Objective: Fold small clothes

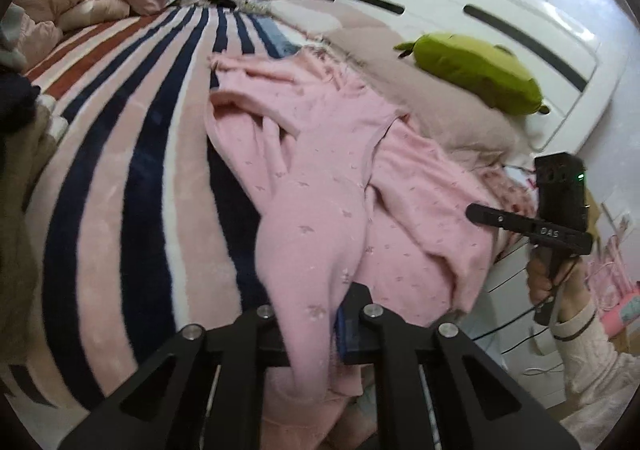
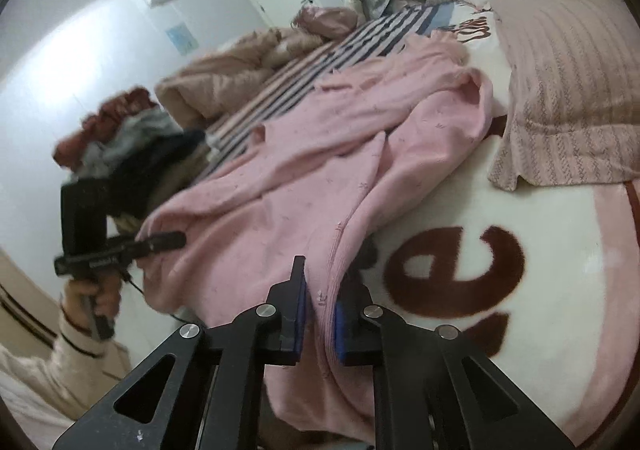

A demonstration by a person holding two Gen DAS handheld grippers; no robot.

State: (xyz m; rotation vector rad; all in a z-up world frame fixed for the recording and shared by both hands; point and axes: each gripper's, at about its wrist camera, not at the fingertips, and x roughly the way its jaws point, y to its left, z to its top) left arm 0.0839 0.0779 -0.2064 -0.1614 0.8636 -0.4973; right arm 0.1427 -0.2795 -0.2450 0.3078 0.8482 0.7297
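Striped blanket (image 1: 132,154) fills the left of the frame; pink garment (image 1: 320,154) lies centre, soft, light and limp, best taken by its edges. Left gripper (image 1: 316,330) and right gripper (image 2: 320,322) are each clamped on its near hem.

A soft pink fleece garment with a faint scattered print (image 1: 320,170) is seen spread loosely over the bed, near the bed's pillow end and reaching to its near edge. It is rumpled, not flat: long folds and ridges run along its length, and one panel is lapped over another down the middle. Its far end, with a ragged-looking hem, lies on the striped part of the blanket (image 1: 132,154); the same garment (image 2: 360,154) is also seen lying across the cream part of that blanket. At the near edge two parts of its hem are lifted and bunched, and a ribbed band is visible on one.
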